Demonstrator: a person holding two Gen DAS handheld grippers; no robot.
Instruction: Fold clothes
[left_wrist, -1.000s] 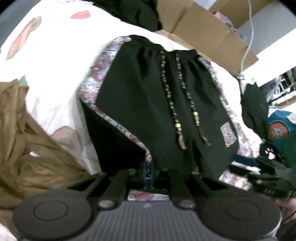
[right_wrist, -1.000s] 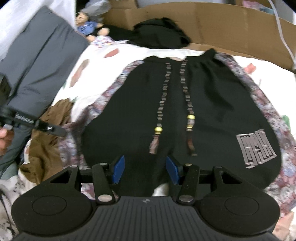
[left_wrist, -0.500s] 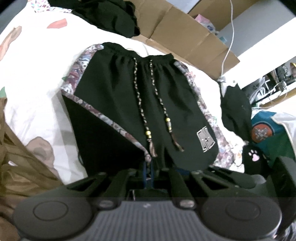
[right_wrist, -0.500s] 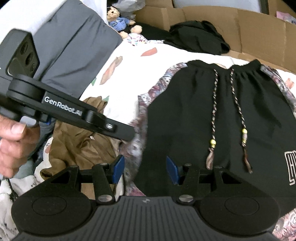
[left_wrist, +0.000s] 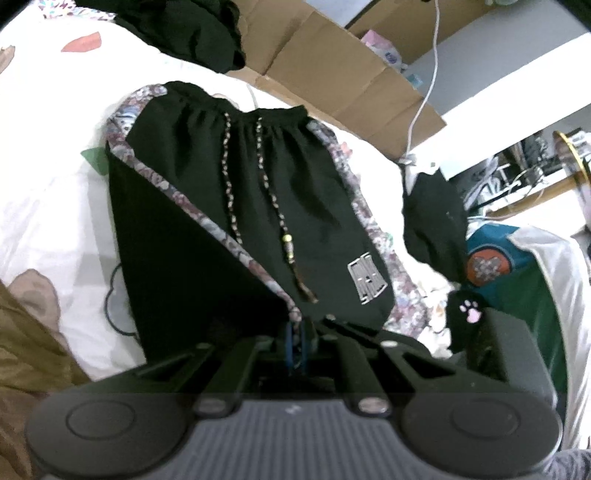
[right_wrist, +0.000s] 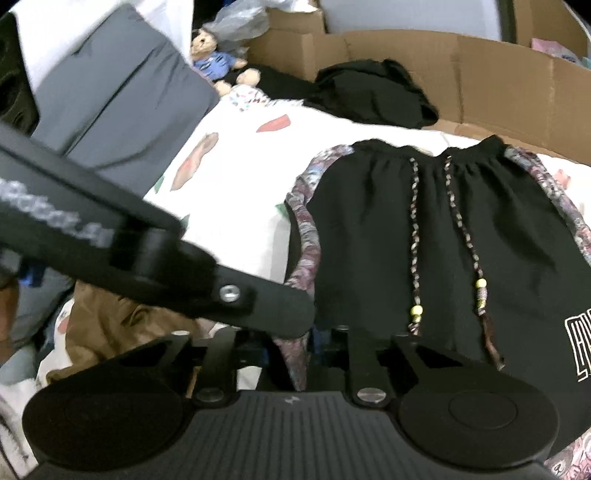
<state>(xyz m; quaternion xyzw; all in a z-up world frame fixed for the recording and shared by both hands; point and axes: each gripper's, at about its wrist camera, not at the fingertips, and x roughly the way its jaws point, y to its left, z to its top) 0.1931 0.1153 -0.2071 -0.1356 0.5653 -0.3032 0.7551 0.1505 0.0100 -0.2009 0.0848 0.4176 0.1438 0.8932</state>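
Black shorts (left_wrist: 295, 192) with floral side stripes, a beaded drawstring and a grey logo lie on the white bed. My left gripper (left_wrist: 295, 341) is shut on the floral hem of the left leg and holds it folded over toward the middle. In the right wrist view the shorts (right_wrist: 443, 240) fill the right half. My right gripper (right_wrist: 291, 343) has its blue pads close on either side of the lifted floral edge; the left gripper's body (right_wrist: 147, 258) crosses in front and hides part of it.
A brown garment (left_wrist: 33, 354) lies at the near left. A black garment (right_wrist: 373, 92) and cardboard boxes (right_wrist: 498, 81) lie beyond the shorts. A grey pillow (right_wrist: 122, 92) and a teddy bear (right_wrist: 218, 62) are at the far left. More clothes (left_wrist: 517, 277) pile at the right.
My left gripper carried the left leg's hem up and over toward the middle. My right gripper moved left to the lifted floral edge and its pads narrowed around it.
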